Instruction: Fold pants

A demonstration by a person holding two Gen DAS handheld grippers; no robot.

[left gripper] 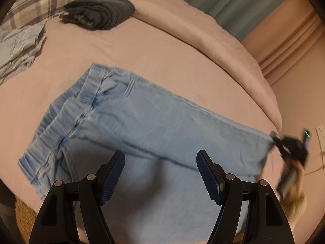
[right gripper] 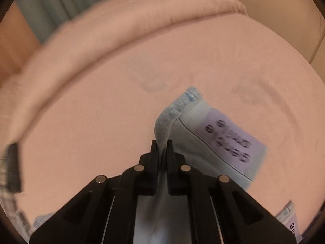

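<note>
Light blue pants (left gripper: 142, 126) lie on the pink bed, waistband to the left, legs running right. My left gripper (left gripper: 160, 174) hangs open and empty above the pants' near leg. My right gripper (right gripper: 161, 148) is shut on the hem end of the pants (right gripper: 174, 113), lifting it off the bed; a pale label with dark print (right gripper: 229, 138) shows on the fabric. In the left wrist view the right gripper (left gripper: 288, 144) holds the pants' far right end.
A folded dark grey garment (left gripper: 99, 10) and a crumpled light blue cloth (left gripper: 18, 46) lie at the back left, next to a plaid pillow (left gripper: 40, 0). A rolled pink duvet (right gripper: 101, 32) edges the bed's far side.
</note>
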